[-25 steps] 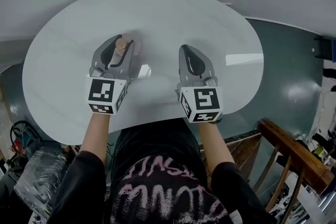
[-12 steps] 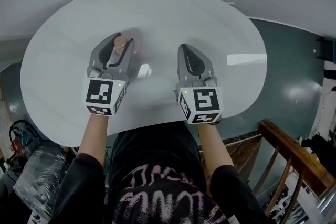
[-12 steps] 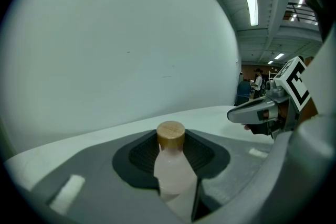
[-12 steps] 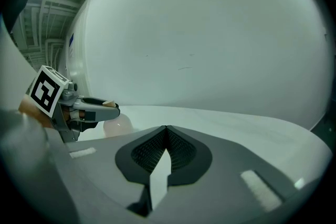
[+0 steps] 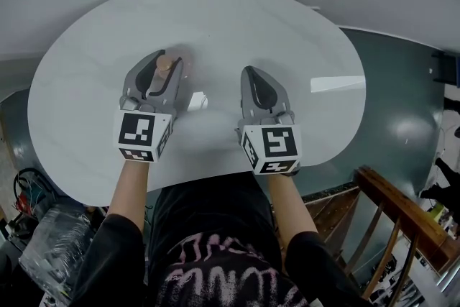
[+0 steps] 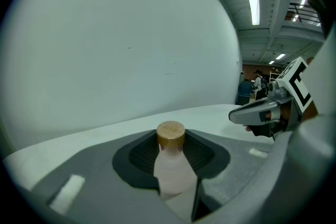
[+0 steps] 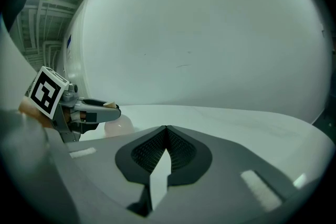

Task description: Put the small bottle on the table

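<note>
Clamping a small pale-pink bottle [image 6: 172, 171] with a round tan cap upright between its jaws, the left gripper [image 5: 164, 58] sits low over the white oval worktop [image 5: 237, 18]. Right gripper [image 5: 251, 72], jaws pressed together and empty, lies alongside, apart.

Left gripper [image 5: 159, 58] clamped on small bottle [image 6: 170, 165], right gripper [image 5: 250, 71] closed, empty

Head cam: high up, looks steeply down on table [image 5: 215, 18]; left gripper [image 5: 159, 67] & right gripper [image 5: 257, 79] mid-frame. Gripper cams: low, close behind own jaws, facing fwd across tabletop. Left cam catches right gripper [image 6: 236, 114] at frame right; right cam, left gripper [image 7: 113, 108] at frame left.
</note>
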Available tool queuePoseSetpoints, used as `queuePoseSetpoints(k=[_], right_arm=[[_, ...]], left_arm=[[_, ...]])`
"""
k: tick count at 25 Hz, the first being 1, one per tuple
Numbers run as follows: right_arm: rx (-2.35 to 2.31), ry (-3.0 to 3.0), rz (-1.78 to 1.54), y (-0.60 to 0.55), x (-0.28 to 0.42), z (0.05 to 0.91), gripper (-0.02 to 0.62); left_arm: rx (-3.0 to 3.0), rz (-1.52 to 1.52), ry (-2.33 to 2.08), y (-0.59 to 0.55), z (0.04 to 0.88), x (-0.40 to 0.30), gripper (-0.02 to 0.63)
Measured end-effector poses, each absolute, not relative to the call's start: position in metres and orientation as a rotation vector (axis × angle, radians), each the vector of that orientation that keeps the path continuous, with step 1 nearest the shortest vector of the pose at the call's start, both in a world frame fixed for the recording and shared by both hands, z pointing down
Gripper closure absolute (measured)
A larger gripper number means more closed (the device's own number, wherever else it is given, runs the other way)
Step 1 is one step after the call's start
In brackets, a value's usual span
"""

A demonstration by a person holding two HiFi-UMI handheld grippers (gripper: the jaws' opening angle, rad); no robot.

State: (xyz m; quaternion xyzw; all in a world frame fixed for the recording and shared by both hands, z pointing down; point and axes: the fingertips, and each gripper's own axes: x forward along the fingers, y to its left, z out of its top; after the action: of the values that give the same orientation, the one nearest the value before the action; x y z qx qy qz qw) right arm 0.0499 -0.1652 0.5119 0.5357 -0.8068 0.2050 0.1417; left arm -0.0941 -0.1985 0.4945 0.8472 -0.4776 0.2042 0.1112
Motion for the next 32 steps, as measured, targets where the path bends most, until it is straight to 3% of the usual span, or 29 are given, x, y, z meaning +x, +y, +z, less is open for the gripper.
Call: queuePoseSetpoints(k=[32], right_arm=[[1.543,-2.326,0.611,-0.1654,0.0456,0.5156,0.584]], left_arm=[[2.527,0.560,-1.398,-0.2034,0.4928,-0.0920,0.463]])
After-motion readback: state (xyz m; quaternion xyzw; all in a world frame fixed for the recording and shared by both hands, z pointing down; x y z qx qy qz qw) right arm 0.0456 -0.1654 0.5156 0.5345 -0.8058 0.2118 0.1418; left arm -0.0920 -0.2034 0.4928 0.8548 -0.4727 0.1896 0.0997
